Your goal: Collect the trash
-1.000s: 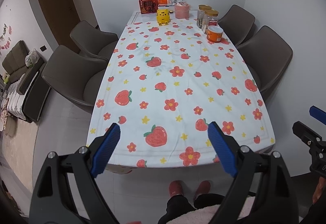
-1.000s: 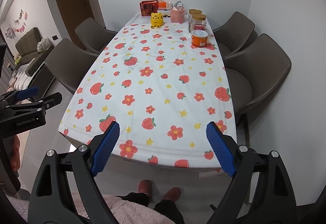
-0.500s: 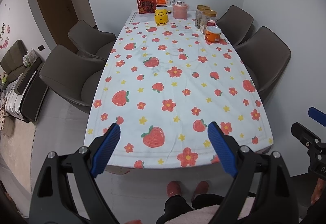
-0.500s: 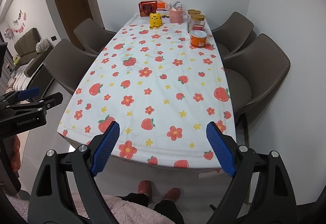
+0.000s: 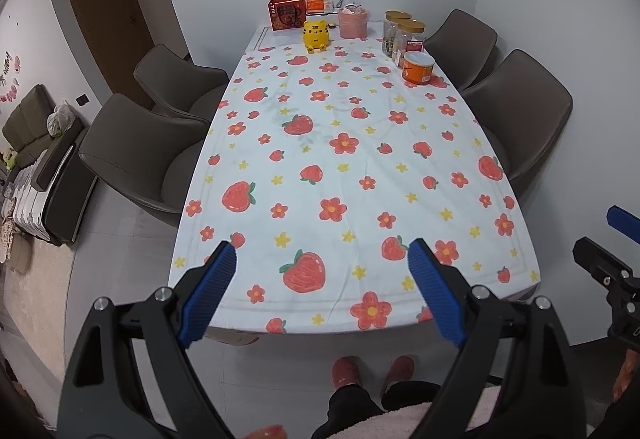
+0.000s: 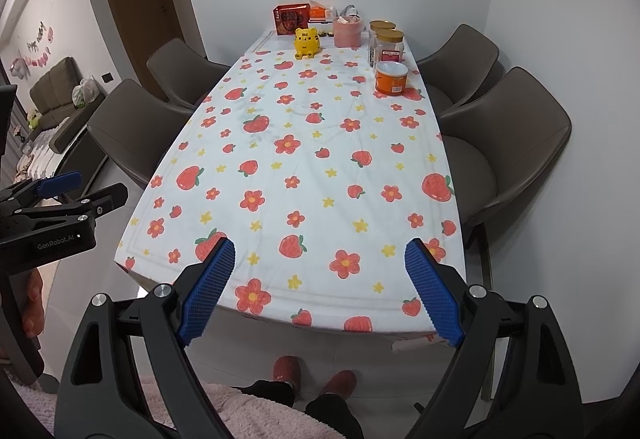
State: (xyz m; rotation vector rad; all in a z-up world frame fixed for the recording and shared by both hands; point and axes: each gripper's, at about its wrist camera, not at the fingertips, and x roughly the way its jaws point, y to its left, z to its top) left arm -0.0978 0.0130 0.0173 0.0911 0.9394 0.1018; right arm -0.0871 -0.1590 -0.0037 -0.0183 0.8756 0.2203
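A long table under a strawberry-and-flower cloth stretches away from me. At its far end stand a pink tub with crumpled bits inside, a red box, a yellow tiger figure, two glass jars and an orange can. My left gripper and right gripper both hang open and empty above the near table edge.
Two dark chairs stand along the left side and two more along the right. A person's slippered feet are below the near edge. A sofa sits in the room at left.
Both views have pulled back and risen slightly from the table, so the near edge sits a little farther off. Both grippers stay open.
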